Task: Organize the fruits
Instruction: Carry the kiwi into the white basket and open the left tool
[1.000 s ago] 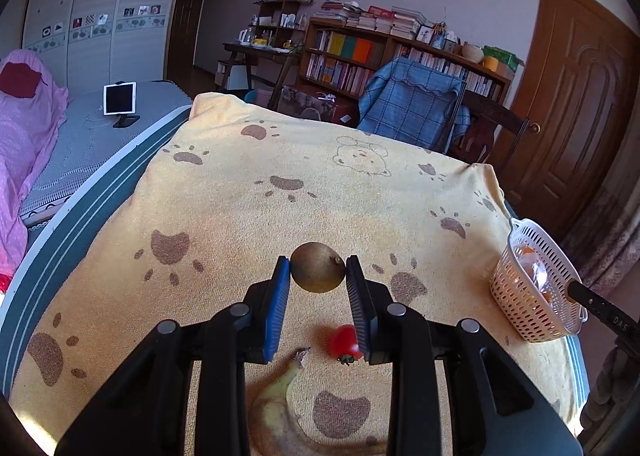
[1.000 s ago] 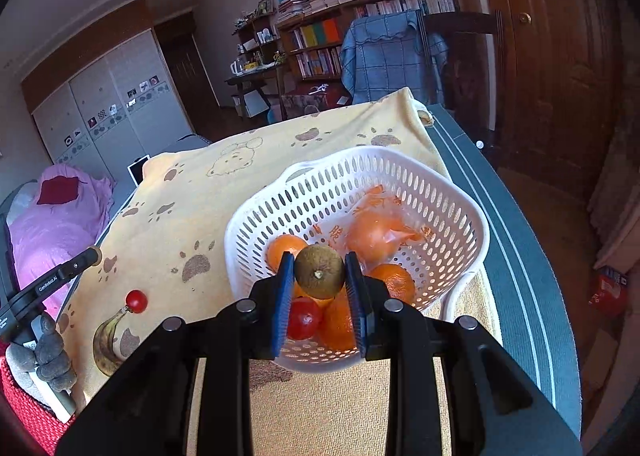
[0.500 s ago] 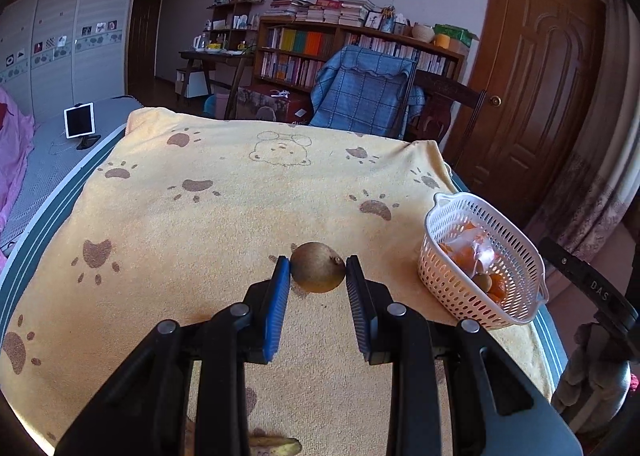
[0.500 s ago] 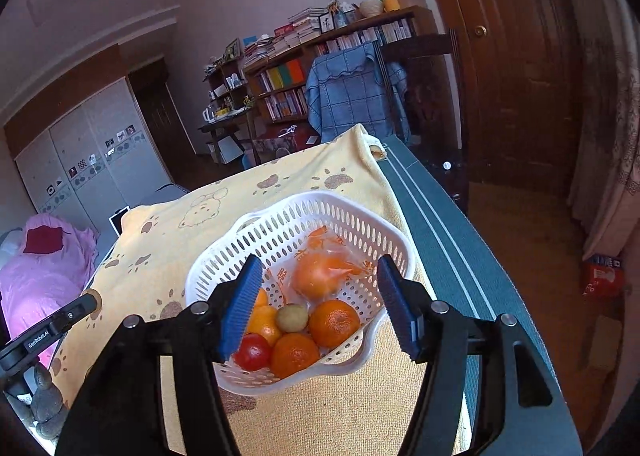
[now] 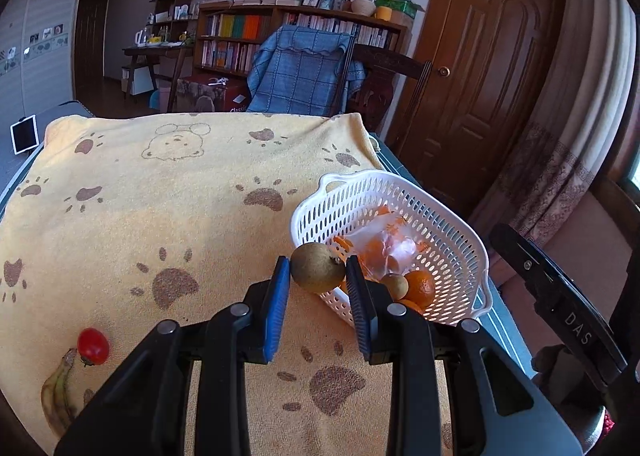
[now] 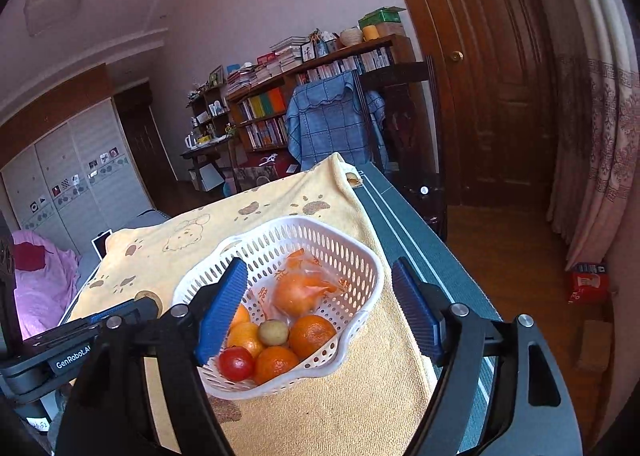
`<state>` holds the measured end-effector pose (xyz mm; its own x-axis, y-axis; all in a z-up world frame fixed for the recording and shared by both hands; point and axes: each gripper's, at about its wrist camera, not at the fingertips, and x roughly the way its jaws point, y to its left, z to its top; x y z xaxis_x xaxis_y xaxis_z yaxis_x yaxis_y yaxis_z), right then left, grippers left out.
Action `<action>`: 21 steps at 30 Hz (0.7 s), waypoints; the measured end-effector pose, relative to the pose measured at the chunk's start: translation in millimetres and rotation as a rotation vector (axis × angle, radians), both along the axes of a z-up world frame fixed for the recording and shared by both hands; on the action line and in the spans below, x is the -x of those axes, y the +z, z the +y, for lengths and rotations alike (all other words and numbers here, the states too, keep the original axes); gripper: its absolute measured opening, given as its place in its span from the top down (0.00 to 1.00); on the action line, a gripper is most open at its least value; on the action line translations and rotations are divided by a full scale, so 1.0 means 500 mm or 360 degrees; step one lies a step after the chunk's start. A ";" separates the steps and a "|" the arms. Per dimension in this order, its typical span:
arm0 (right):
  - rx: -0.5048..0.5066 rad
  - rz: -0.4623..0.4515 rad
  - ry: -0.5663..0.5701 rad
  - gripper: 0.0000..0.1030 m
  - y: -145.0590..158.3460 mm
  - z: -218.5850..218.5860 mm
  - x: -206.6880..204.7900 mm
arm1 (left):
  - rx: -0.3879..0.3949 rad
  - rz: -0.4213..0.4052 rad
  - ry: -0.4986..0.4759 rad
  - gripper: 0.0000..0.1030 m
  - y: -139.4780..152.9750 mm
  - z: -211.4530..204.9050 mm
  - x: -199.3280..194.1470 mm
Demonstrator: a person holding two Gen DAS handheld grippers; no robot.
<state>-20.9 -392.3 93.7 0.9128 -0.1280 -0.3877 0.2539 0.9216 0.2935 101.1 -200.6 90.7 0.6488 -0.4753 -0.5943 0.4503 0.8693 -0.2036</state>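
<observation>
Beside the white basket (image 5: 448,240), left claw (image 5: 318,276) clamps a brown round fruit (image 5: 316,267), possibly a kiwi; right claw (image 6: 320,308), just opened and empty, brackets the basket's oranges (image 6: 312,334) and tomato (image 6: 237,363).

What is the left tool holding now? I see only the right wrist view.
Observer: The left tool is shut on a brown round fruit.
Operator: Is any fruit still outside the white basket?
Observer: Yes, a small red tomato lies on the yellow towel.
Operator: Anything else there?
Observer: A banana lies right beside the tomato, at the towel's near edge.
</observation>
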 end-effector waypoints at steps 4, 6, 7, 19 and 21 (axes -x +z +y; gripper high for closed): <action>-0.0027 0.0002 -0.0016 0.26 -0.002 -0.008 0.001 | -0.0010 -0.0003 -0.0045 0.72 0.001 -0.038 -0.006; -0.0038 0.0000 -0.0017 0.26 -0.002 -0.012 0.002 | -0.0029 -0.0012 -0.0069 0.71 -0.002 -0.058 -0.008; -0.0043 -0.0003 -0.0021 0.26 -0.004 -0.013 0.009 | -0.0037 -0.0014 -0.0071 0.71 -0.004 -0.065 -0.009; -0.0082 -0.0004 -0.0022 0.26 -0.006 -0.021 0.012 | -0.0026 -0.0041 0.0074 0.56 -0.006 -0.012 0.003; -0.0085 -0.0004 -0.0010 0.26 -0.005 -0.019 0.012 | -0.0028 -0.0037 0.0108 0.53 -0.003 0.006 0.011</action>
<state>-26.8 -401.9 91.0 0.9132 -0.1130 -0.3916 0.2589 0.9030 0.3430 95.5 -197.5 89.2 0.6928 -0.4197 -0.5865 0.3949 0.9012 -0.1784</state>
